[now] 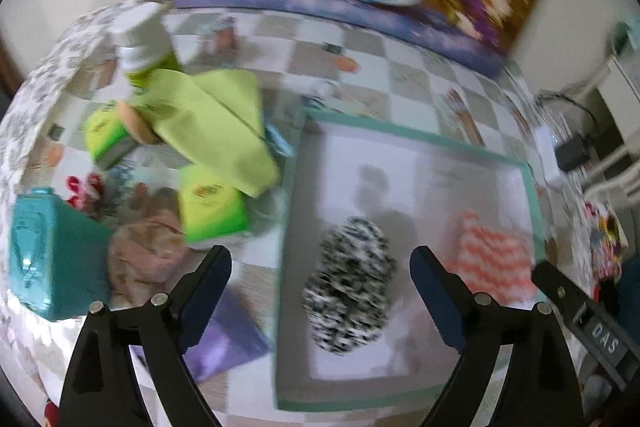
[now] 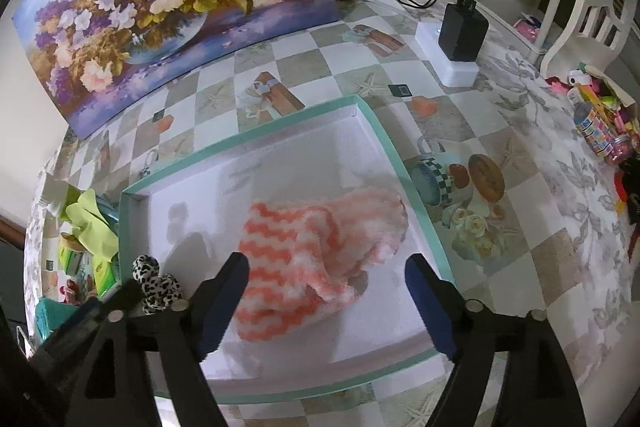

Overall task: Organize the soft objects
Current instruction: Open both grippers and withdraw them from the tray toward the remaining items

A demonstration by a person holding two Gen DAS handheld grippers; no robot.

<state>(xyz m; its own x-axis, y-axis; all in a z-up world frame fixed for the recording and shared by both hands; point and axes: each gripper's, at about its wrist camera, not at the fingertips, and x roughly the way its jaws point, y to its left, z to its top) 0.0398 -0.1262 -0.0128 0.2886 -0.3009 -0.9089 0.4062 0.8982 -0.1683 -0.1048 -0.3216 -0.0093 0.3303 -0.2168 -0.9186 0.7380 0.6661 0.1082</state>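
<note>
Both claws stand apart and empty: left gripper [image 1: 322, 267] over the spotted cloth [image 1: 347, 285], right gripper [image 2: 327, 277] over the pink cloth [image 2: 316, 255]. Both cloths lie in the tray [image 2: 384, 131]. Advise lifting clear vertically, avoiding snagging fabric.

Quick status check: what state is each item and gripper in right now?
left gripper: open, above the tray, holding nothing
right gripper: open, holding nothing
black-and-white fuzzy item: lying loose in the tray
pink-and-white zigzag cloth: crumpled, lying in the tray
teal-rimmed tray: open-topped, flat on the table
green cloth: outside the tray, draped over clutter
</note>
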